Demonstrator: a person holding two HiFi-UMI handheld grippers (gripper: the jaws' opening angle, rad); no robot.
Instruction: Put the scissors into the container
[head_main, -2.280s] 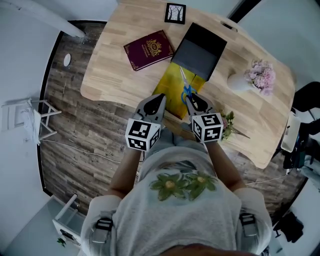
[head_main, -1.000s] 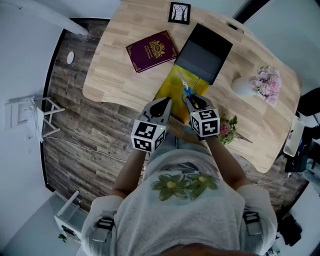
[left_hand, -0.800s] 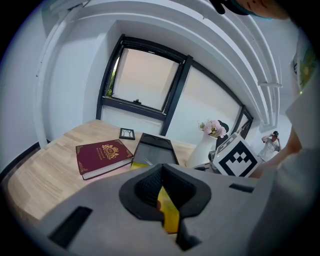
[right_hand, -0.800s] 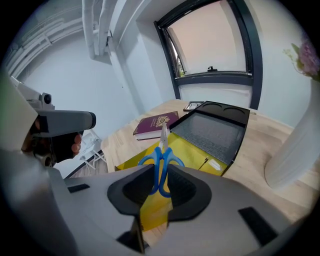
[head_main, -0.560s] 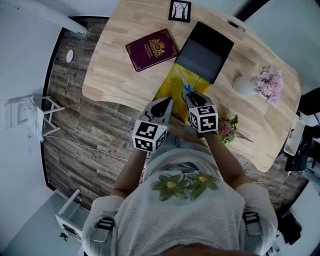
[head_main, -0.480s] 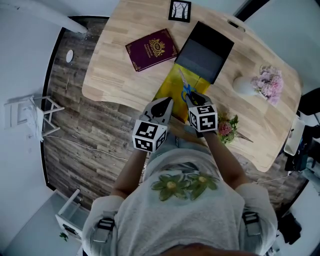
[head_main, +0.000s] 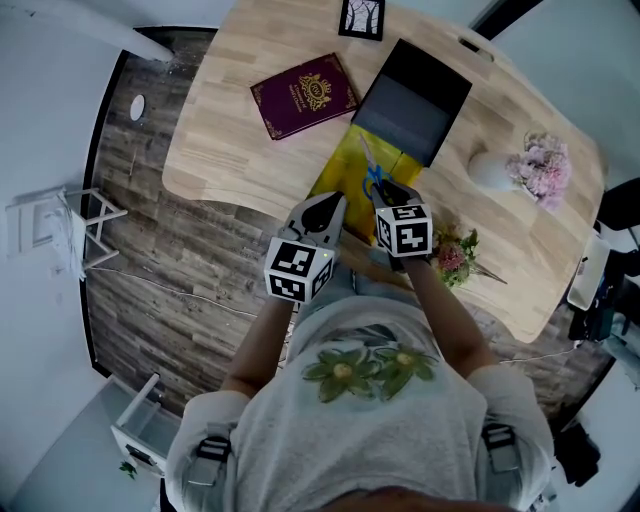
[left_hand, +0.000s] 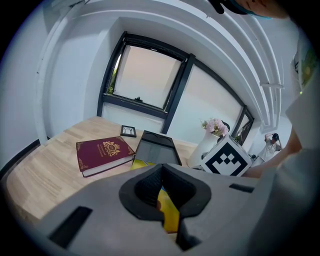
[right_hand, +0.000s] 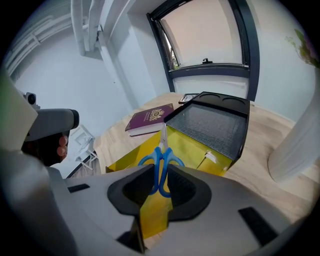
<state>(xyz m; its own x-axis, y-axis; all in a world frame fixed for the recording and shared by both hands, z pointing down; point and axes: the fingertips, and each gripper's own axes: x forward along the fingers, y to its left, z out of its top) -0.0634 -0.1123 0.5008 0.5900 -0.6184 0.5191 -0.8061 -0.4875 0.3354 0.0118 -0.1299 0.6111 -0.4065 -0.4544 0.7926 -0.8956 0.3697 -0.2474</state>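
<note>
My right claw (right_hand: 159, 182) is shut tight on the blue handles of the scissors (right_hand: 161, 162). It has crept a little further out from me, over the near edge of the table (head_main: 230, 130). The scissors come with it. They have not slipped. Their tips point away from me, at the black tray (right_hand: 215, 125) behind.

The scissors now hang over the open yellow box (right_hand: 195, 145), which I think is the container. That box sits at the near edge of the table and sticks out a bit past it. I can't tell if the scissors touch the yellow yet.

My left claw (left_hand: 162, 192) has stayed by the near edge, just beside the box. Its two sides are together and hold nothing.

So the scissors are in the right spot but not let go. I think I need to go down a bit and then open up.
</note>
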